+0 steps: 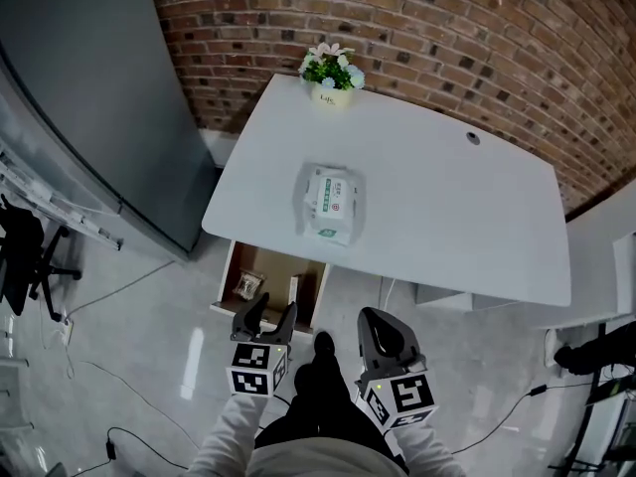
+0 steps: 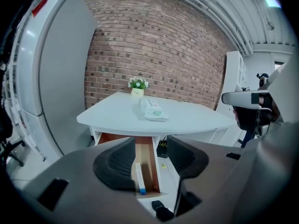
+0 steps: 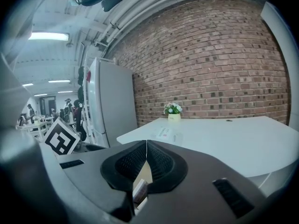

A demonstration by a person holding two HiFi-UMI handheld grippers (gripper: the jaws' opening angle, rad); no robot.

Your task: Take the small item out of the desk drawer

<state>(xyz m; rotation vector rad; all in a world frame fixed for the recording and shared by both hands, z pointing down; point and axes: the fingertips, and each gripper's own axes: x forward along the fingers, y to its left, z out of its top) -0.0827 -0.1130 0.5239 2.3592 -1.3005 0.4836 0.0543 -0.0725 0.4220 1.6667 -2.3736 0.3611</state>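
Note:
The white desk [image 1: 447,217] has its left front drawer [image 1: 270,262] pulled out, brown inside. A small crinkled packet [image 1: 246,284] lies at the drawer's left, and a slim white box [image 1: 294,292] stands along its right side. My left gripper [image 1: 273,311] hovers just in front of the drawer, open and holding nothing. In the left gripper view the slim box [image 2: 139,177], blue at its near end, shows between the parted jaws of that gripper [image 2: 150,160]. My right gripper [image 1: 383,338] is to the right of the drawer, shut and empty, and its jaws meet in the right gripper view [image 3: 146,160].
A wrapped tissue pack [image 1: 331,205] lies mid-desk and a small flower pot [image 1: 332,73] stands at the back edge. A tall grey cabinet [image 1: 89,97] stands left, with an office chair [image 1: 25,256] and floor cables [image 1: 119,435]. A brick wall [image 1: 477,48] runs behind.

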